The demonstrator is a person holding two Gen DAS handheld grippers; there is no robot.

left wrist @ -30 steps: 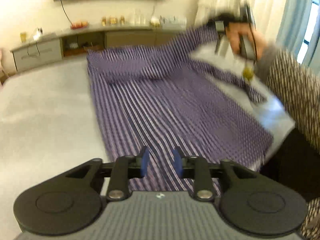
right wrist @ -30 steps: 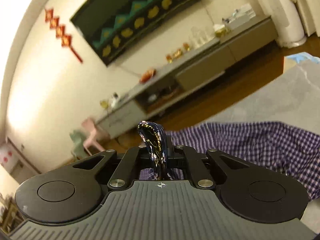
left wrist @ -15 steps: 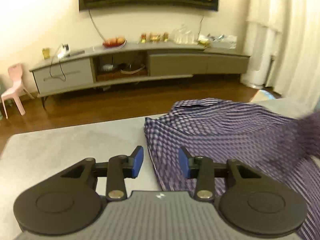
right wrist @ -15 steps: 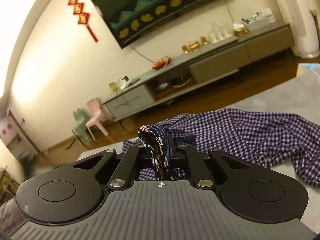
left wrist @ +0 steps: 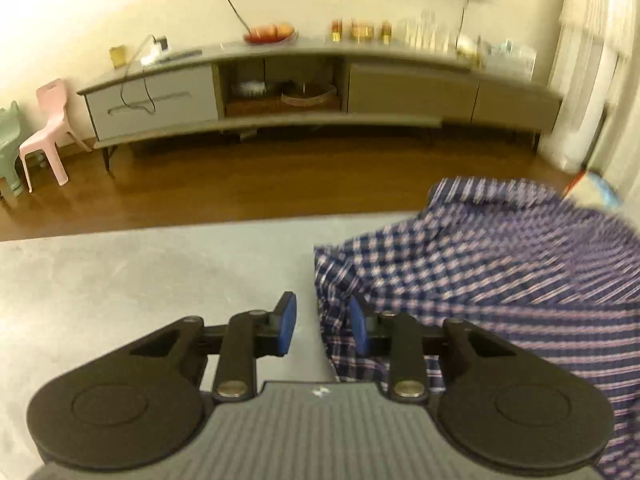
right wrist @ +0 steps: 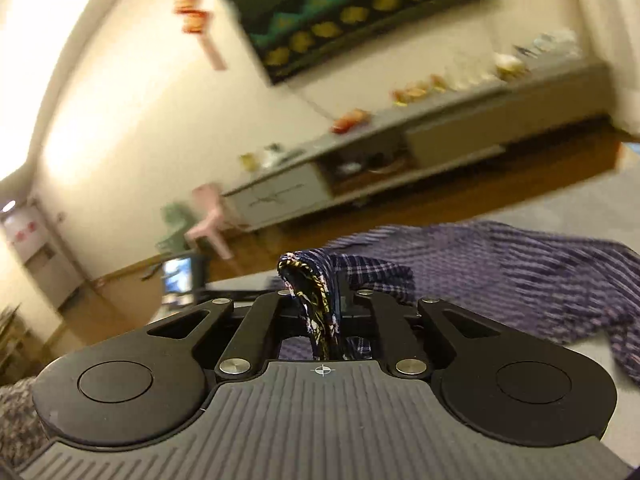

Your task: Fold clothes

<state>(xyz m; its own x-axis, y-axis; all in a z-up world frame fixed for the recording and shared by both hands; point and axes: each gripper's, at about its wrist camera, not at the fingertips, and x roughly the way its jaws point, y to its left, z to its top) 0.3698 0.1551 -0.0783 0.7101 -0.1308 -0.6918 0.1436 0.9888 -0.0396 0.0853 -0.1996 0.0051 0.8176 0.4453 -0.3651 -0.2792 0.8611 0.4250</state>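
Observation:
A purple-and-white checked shirt (left wrist: 480, 272) lies crumpled on the grey surface (left wrist: 140, 280), filling the right half of the left wrist view. My left gripper (left wrist: 322, 328) sits low at the shirt's left edge. Its jaws are closing, with the fabric edge between them against the right blue pad (left wrist: 358, 330). The left pad (left wrist: 288, 326) stands clear of the cloth. In the right wrist view my right gripper (right wrist: 320, 308) is shut on a raised fold of the shirt (right wrist: 500, 272) that shows a dark patterned lining. The rest of the shirt trails off to the right.
Across a wooden floor (left wrist: 260, 180), a long grey TV cabinet (left wrist: 320, 92) runs along the far wall. A pink child's chair (left wrist: 48, 128) stands at the left. A person's patterned sleeve (right wrist: 16, 420) shows at the lower left of the right wrist view.
My left gripper has swept left across the shirt to its left edge and come lower, and its jaws have narrowed. The right gripper has rolled and shifted a little, still holding the fold.

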